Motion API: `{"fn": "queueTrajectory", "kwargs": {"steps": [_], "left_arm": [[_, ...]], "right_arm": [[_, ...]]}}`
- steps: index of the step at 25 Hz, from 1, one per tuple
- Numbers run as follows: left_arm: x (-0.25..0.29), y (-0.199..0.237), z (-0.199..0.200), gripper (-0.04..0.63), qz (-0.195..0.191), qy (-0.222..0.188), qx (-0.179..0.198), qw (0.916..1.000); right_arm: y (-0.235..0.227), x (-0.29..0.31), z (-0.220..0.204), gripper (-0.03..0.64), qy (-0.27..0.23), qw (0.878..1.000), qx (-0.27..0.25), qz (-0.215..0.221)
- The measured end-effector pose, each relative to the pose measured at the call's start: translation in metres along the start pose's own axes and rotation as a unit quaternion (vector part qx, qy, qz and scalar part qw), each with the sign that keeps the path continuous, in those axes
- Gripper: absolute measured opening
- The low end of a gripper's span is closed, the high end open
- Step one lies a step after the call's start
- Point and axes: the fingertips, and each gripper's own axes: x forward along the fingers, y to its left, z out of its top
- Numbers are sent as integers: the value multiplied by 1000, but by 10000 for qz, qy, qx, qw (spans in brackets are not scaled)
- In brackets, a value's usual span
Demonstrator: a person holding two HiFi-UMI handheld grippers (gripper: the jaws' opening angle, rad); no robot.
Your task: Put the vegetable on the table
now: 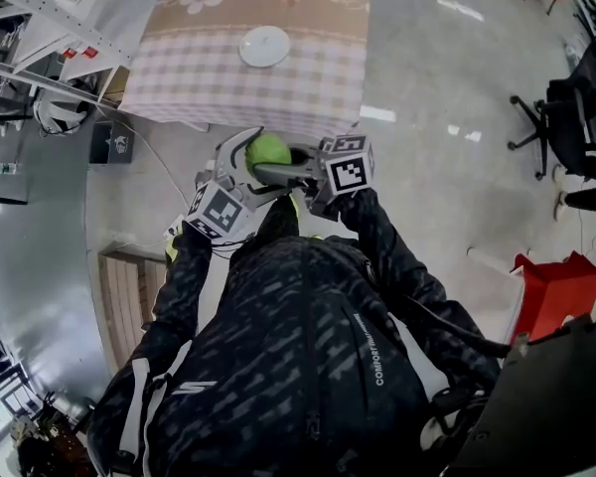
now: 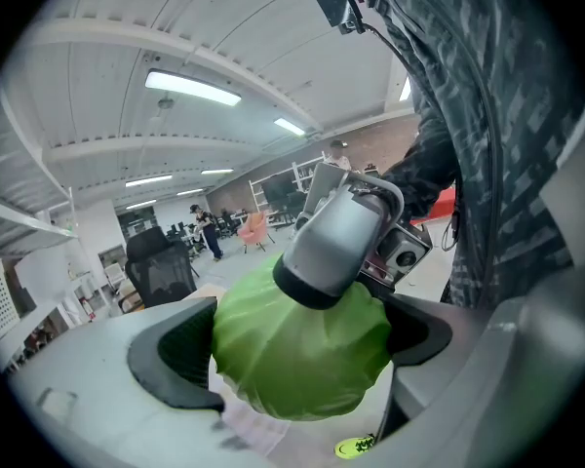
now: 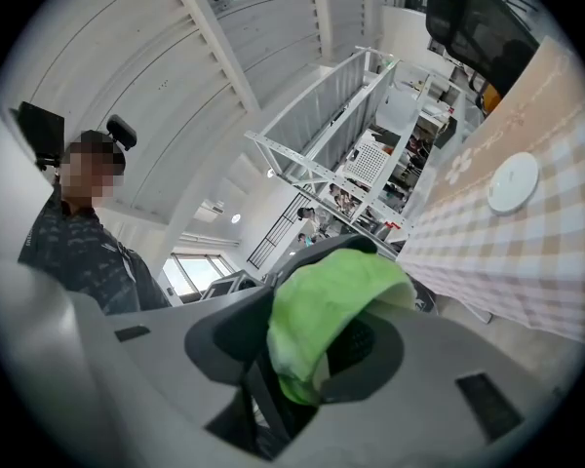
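Observation:
A round green cabbage (image 1: pixel 268 150) hangs in front of the person's chest, held between both grippers. In the left gripper view the cabbage (image 2: pixel 302 354) fills the space between the dark pads of my left gripper (image 2: pixel 302 344), which is shut on it. One grey finger (image 2: pixel 336 242) of the other gripper presses on its top. My right gripper (image 3: pixel 312 344) is shut on a leafy edge of the cabbage (image 3: pixel 331 295). Just ahead stands the table (image 1: pixel 308 87) with a checked cloth and a white plate (image 1: pixel 265 46) on it. The grippers are short of its near edge.
Metal shelving (image 1: pixel 40 18) stands at the left of the table. A wooden pallet (image 1: pixel 129 296) lies on the floor at the left. Black office chairs (image 1: pixel 566 117) and a red box (image 1: pixel 551 291) are at the right.

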Motion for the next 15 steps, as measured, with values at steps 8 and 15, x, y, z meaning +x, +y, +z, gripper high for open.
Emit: {"fn": "queueTrajectory", "kwargs": {"steps": [8, 15], "left_arm": [[7, 57, -17, 499, -102, -35, 8, 9999], [17, 98, -35, 499, -244, -32, -24, 9997]], "right_arm": [[-42, 21, 41, 134, -82, 9999, 56, -135], [-81, 35, 68, 143, -127, 9992, 158, -357]]}}
